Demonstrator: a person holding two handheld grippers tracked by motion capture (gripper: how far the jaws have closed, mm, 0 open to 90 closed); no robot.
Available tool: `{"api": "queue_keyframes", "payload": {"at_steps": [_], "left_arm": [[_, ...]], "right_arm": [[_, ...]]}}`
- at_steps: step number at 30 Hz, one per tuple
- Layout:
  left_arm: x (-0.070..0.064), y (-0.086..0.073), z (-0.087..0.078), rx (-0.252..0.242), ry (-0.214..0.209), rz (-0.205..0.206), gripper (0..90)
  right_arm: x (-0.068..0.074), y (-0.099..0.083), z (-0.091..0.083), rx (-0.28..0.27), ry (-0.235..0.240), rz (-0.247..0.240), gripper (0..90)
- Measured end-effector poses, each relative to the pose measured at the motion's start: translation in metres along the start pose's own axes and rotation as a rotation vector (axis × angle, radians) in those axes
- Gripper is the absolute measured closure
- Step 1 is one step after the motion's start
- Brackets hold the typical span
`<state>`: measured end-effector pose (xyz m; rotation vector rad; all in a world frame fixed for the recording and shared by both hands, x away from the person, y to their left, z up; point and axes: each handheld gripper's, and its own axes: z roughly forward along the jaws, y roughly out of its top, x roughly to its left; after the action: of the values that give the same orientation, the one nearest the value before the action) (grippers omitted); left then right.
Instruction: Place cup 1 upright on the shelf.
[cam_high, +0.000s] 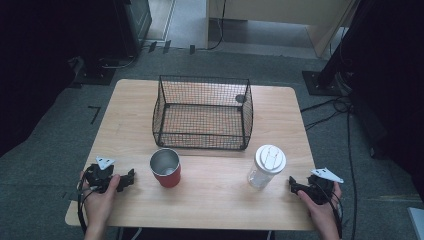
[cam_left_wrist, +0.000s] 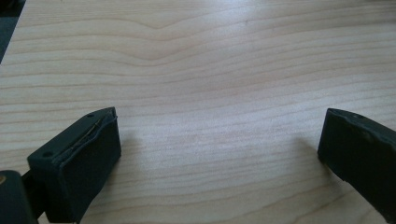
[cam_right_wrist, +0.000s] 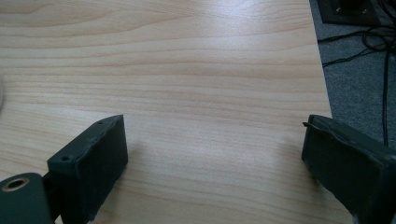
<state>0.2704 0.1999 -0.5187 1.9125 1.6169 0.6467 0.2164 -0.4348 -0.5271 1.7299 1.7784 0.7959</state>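
A red cup (cam_high: 165, 168) with a shiny metal inside stands upright on the wooden table (cam_high: 210, 197), front left of centre. A clear bottle with a white lid (cam_high: 267, 165) stands front right. Behind them sits a black wire basket (cam_high: 202, 112), with nothing in it. My left gripper (cam_high: 126, 179) rests near the front left edge, a short way left of the cup. In the left gripper view it (cam_left_wrist: 219, 149) is open over bare wood. My right gripper (cam_high: 295, 186) lies just right of the bottle; in its own view it (cam_right_wrist: 215, 154) is open too, with nothing between its jaws.
The table's right edge runs close beside the right gripper (cam_right_wrist: 322, 79), with grey carpet and black cables (cam_right_wrist: 369, 42) beyond. Stand bases (cam_high: 320, 82) and cables lie on the floor behind the table. Bare wood lies between the cup and the bottle.
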Motion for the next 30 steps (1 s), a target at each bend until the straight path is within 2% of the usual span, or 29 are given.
{"api": "queue_keyframes", "payload": {"at_steps": [6,12,15,18,23,30], "left_arm": [[0.005,0.003,-0.002,0.006,-0.017,-0.003,0.0],[0.005,0.009,-0.019,-0.064,-0.050,0.009,0.0],[0.002,0.014,-0.030,-0.120,-0.104,0.027,0.0],[-0.002,0.019,-0.042,-0.156,-0.127,0.052,0.0],[-0.007,0.025,-0.055,-0.180,-0.159,0.049,0.1],[-0.021,0.030,-0.073,-0.220,-0.209,0.058,0.0]], "right_arm": [[0.000,0.000,0.000,-0.001,-0.004,0.003,6.9],[0.000,0.000,0.000,-0.002,-0.004,0.004,6.9],[0.000,-0.001,-0.001,-0.002,-0.005,0.004,6.9],[0.000,-0.001,-0.002,0.000,-0.006,0.005,6.9],[0.000,-0.001,-0.002,0.001,-0.006,0.005,6.9],[0.000,-0.001,-0.001,0.000,-0.004,0.002,6.9]]}}
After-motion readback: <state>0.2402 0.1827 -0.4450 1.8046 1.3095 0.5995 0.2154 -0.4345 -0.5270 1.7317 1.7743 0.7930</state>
